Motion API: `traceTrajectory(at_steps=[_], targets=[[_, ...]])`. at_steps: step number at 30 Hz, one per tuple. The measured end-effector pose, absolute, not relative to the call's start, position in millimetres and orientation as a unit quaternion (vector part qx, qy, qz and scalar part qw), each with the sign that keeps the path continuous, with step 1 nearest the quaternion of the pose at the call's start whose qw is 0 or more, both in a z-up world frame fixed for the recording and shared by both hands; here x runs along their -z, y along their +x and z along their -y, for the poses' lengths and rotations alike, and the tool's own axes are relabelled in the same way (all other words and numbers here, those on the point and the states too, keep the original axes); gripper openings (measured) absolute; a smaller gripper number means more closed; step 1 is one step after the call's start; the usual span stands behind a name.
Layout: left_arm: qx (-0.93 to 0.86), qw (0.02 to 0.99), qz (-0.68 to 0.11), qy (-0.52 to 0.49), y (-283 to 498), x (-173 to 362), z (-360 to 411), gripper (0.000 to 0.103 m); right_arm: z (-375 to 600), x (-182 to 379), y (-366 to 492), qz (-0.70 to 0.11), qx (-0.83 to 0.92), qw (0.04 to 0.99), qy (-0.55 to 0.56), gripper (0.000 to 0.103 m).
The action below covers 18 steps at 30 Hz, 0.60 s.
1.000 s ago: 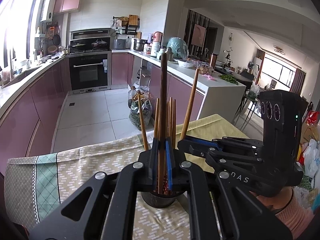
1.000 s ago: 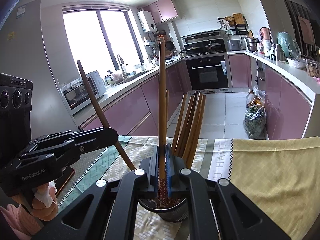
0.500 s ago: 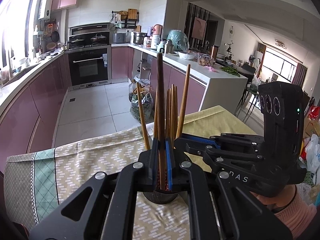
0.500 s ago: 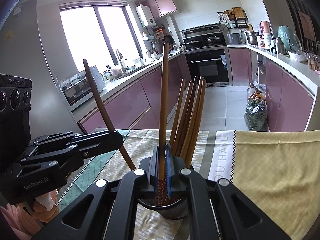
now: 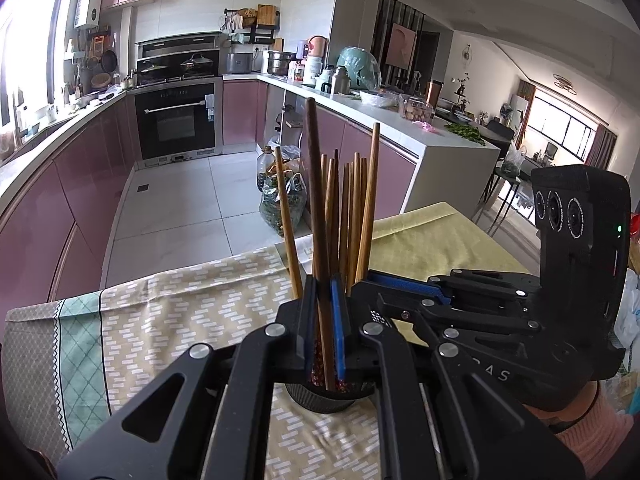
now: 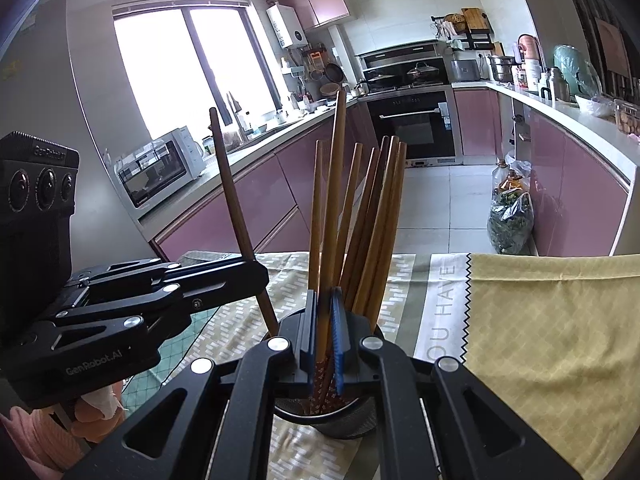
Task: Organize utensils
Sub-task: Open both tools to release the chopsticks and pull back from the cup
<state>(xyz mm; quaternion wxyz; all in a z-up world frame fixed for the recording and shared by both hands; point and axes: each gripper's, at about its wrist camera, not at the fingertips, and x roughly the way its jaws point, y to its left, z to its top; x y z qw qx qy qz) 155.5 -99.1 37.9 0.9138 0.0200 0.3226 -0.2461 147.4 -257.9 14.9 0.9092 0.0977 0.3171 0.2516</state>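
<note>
A dark mesh utensil holder [image 5: 320,394] [image 6: 332,424] stands on the cloth-covered table with several wooden chopsticks [image 5: 348,216] [image 6: 372,220] upright in it. My left gripper [image 5: 322,320] [image 6: 260,276] is shut on a dark brown chopstick [image 5: 316,200] [image 6: 232,200], whose lower end reaches the holder's left rim. My right gripper [image 6: 324,320] [image 5: 362,284] is shut on a lighter chopstick [image 6: 334,200] [image 5: 370,200], and its patterned lower end dips into the holder. Both grippers meet just above the holder, and their bodies hide most of it.
A patterned beige and green cloth [image 5: 180,300] and a yellow cloth [image 6: 560,320] cover the table, whose far edge drops to the tiled kitchen floor. A bag of greens [image 6: 510,220] sits on the floor by the pink cabinets. Hands in pink sleeves [image 5: 592,436] hold the grippers.
My left gripper has moved in toward the holder and a little lower, bringing the dark chopstick's lower end to the rim. The right gripper has barely moved.
</note>
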Motion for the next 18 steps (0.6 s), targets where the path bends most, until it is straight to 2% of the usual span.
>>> traceTrajectory(at_steps=[18], targets=[[0.248, 0.907, -0.341, 0.009, 166, -13, 95, 0.008, 260, -8, 150, -0.324, -0.248, 0.906, 0.109, 0.009]])
